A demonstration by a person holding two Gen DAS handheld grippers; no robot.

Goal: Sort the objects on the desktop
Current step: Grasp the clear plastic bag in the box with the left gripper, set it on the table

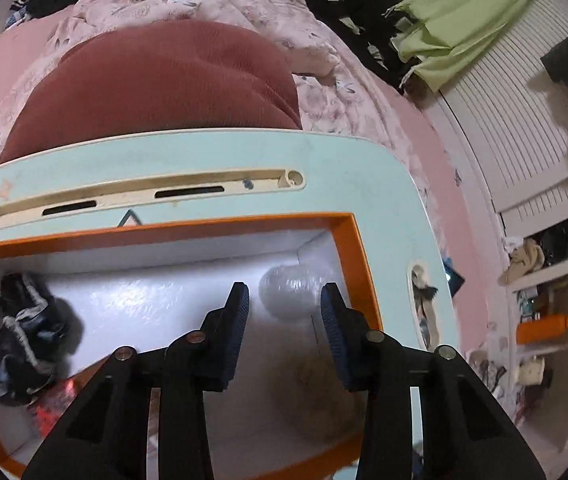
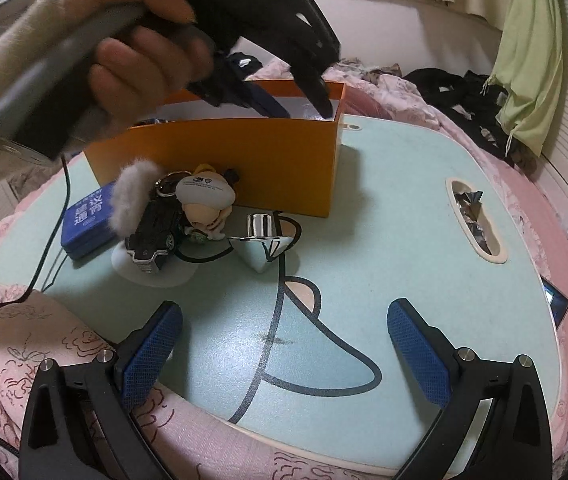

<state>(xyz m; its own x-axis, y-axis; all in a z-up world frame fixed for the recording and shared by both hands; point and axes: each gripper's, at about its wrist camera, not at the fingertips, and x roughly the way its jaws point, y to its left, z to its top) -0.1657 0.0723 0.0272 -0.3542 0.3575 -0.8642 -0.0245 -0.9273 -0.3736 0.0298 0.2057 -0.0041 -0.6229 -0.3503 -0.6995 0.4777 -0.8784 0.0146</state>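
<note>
A mint lap table [image 2: 384, 208] is sitting on a pink bed, with an orange box [image 2: 244, 160] standing at its 12 o'clock. The left gripper [image 1: 284, 304] is hanging over the box, fingers partly apart and holding nothing; a clear ball [image 1: 290, 292] is lying below them. The right gripper [image 2: 284, 332] is gaping empty over the table. A keychain pile [image 2: 172, 216] is lying at 10 o'clock.

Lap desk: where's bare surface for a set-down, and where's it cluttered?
Free: the lap desk between the orange box, the side slot and the right claw. Crowded: left of the silver cone, with keychain pile and blue case.
</note>
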